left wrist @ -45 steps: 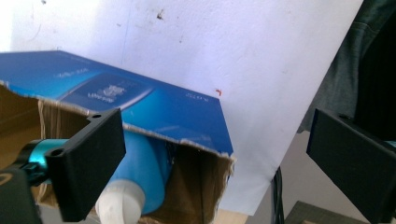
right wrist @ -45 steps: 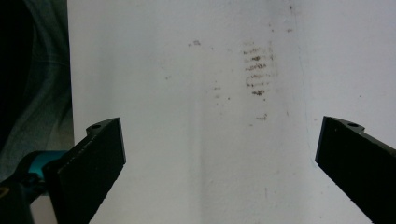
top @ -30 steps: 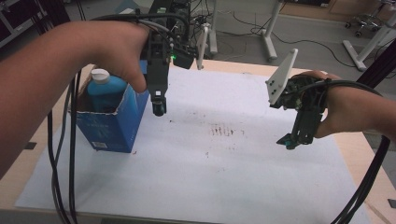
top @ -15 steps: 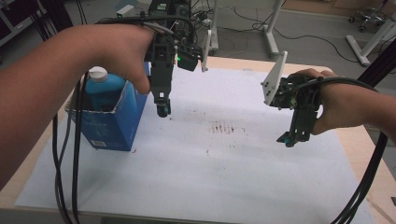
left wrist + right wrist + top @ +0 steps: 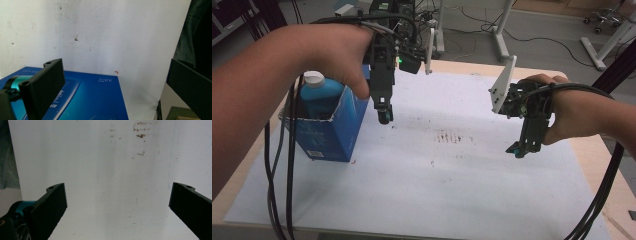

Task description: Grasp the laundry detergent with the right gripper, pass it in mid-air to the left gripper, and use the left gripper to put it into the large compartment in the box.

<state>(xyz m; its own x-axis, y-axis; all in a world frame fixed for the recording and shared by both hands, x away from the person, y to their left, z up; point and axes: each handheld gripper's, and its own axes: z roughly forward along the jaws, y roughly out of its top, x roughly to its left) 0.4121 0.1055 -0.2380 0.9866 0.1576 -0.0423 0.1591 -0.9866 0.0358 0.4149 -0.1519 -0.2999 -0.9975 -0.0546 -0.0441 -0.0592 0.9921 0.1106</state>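
An open-topped blue carton (image 5: 329,127) stands at the left of the white sheet (image 5: 452,170), with a blue bottle with a white cap (image 5: 314,80) inside it. My left gripper (image 5: 383,117) hangs just right of the carton, pointing down, apart from it. In the left gripper view its jaws (image 5: 113,65) stand wide open above the carton's blue side (image 5: 87,100), with nothing between them. My right gripper (image 5: 518,149) hovers over the sheet's right part. Its jaws (image 5: 118,187) are open over bare paper.
Brown stains (image 5: 453,136) mark the middle of the sheet and also show as stains (image 5: 140,132) in the right gripper view. Black cables (image 5: 279,190) trail down at the left of the table. The wooden table edge (image 5: 607,165) runs at the right.
The right gripper has drifted slightly to the left. The left gripper has stayed beside the carton with only a small shift. Both remain open.
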